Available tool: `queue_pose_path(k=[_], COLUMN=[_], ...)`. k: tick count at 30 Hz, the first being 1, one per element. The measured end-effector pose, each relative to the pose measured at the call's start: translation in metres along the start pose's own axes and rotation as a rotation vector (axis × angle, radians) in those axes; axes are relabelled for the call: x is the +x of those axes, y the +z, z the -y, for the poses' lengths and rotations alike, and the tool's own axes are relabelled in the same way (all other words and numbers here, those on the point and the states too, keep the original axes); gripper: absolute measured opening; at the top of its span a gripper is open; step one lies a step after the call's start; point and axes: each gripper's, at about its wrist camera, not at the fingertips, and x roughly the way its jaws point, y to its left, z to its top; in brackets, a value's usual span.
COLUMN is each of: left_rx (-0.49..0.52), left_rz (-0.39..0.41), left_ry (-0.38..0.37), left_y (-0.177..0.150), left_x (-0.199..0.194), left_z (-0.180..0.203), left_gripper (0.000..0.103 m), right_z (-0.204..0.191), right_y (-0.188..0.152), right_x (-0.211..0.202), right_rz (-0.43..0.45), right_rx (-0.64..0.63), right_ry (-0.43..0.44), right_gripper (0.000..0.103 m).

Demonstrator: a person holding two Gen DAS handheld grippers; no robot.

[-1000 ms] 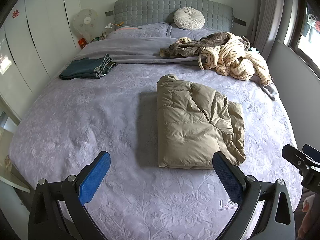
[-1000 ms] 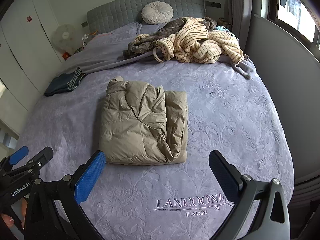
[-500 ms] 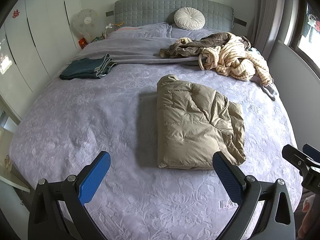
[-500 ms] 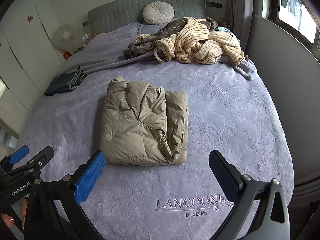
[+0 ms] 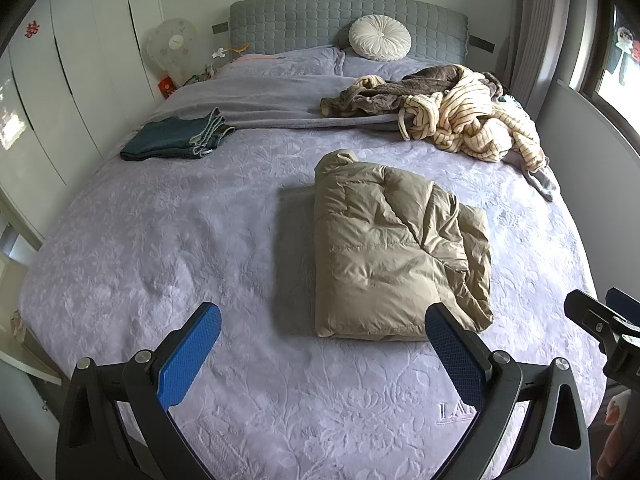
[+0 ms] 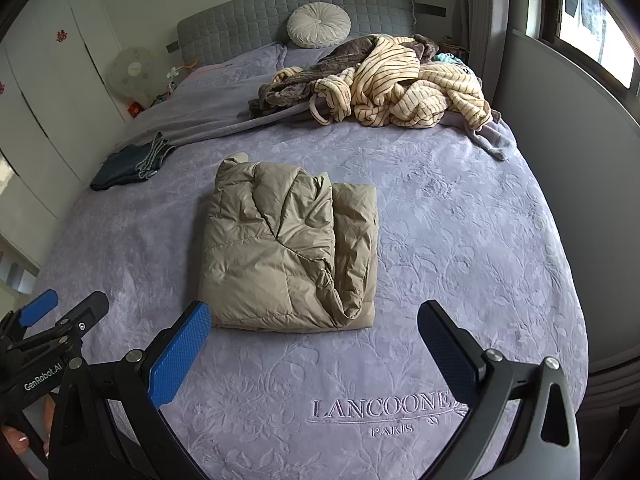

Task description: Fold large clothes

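Note:
A beige puffer jacket (image 5: 394, 248) (image 6: 288, 246) lies folded into a rectangle in the middle of the lilac bedspread (image 5: 168, 232) (image 6: 460, 220). My left gripper (image 5: 322, 330) hovers open near the foot of the bed, just short of the jacket's near edge, holding nothing. My right gripper (image 6: 314, 328) is open too, empty, level with the jacket's near edge. Each gripper shows at the other view's border: the right gripper (image 5: 600, 320) and the left gripper (image 6: 56, 316).
A heap of unfolded clothes (image 5: 452, 112) (image 6: 384, 80), striped cream and brown, lies at the far right by the headboard. Folded jeans (image 5: 176, 140) (image 6: 128, 162) rest at the far left. A round cushion (image 5: 379, 38), a fan (image 5: 172, 46), wardrobe doors on the left, a wall on the right.

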Motion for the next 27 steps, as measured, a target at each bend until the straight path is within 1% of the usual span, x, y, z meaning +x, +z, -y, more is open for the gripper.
queue_pose_path(k=[16,27], left_rx=[-0.002,-0.006], left_rz=[-0.002,0.000], left_ry=[-0.002,-0.002], left_y=[0.0005,0.0035], left_x=[0.0007,-0.0012], left_z=[-0.0005,-0.0083], left_gripper=[0.102,0.102], right_z=[-0.0009,-0.0015], right_y=[0.0003,-0.0003], right_x=[0.0003,0.0006], right_rz=[0.000,-0.001], right_rx=[0.000,0.001], right_ry=[0.000,0.000], right_gripper=[0.103,0.103])
